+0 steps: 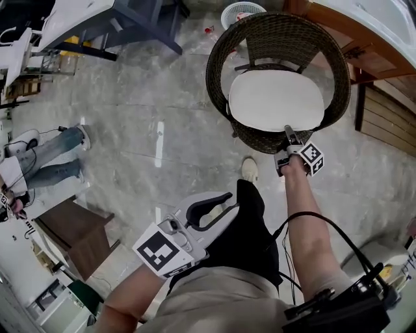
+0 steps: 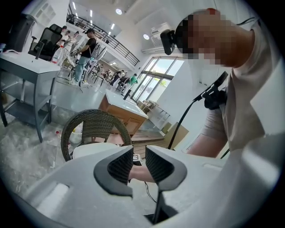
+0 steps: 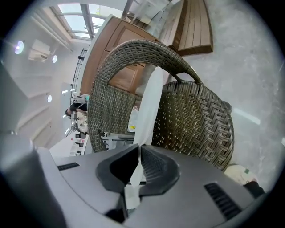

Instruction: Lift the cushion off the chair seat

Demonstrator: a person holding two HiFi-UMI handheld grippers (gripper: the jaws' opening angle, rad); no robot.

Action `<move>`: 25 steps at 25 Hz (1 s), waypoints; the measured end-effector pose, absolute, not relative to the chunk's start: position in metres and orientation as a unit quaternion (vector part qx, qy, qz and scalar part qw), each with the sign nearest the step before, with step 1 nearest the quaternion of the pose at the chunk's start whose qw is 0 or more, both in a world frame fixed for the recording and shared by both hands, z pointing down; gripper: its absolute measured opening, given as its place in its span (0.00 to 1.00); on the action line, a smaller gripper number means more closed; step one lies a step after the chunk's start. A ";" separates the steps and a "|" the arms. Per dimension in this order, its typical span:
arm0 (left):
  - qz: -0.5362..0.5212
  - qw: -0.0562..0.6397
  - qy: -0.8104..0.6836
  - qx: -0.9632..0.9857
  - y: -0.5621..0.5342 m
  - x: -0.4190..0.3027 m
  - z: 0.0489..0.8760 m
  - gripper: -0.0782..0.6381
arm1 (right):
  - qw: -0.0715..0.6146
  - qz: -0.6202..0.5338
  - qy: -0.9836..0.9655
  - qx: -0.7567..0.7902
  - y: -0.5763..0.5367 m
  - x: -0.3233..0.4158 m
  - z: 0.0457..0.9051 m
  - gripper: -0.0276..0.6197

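A white cushion (image 1: pixel 276 99) lies on the seat of a round dark wicker chair (image 1: pixel 279 29). At the cushion's near edge my right gripper (image 1: pixel 288 134) is shut on the cushion. In the right gripper view the cushion (image 3: pixel 149 102) runs edge-on from between the jaws of the right gripper (image 3: pixel 139 162) up along the wicker chair (image 3: pixel 196 120). My left gripper (image 1: pixel 218 207) hangs low beside my leg, well short of the chair, open and empty. In the left gripper view the chair (image 2: pixel 89 118) and cushion (image 2: pixel 89 149) lie beyond the left gripper (image 2: pixel 139 162).
A white basket (image 1: pixel 242 11) stands behind the chair. A wooden counter (image 1: pixel 383 65) runs along the right. A person in jeans (image 1: pixel 52 156) stands at the left, near a wooden box (image 1: pixel 78 237). A grey table (image 1: pixel 110 19) stands at the far left. My shoe (image 1: pixel 249 169) rests before the chair.
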State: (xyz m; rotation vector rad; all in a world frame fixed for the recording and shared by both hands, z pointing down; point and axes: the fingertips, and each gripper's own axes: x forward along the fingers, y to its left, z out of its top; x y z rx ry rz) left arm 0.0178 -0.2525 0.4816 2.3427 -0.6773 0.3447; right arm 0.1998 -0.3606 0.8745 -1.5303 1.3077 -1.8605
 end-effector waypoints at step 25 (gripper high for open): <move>0.037 0.308 -0.225 0.923 -0.084 -0.088 0.345 0.12 | 0.238 -0.594 0.573 -0.512 -0.193 0.147 0.582 0.08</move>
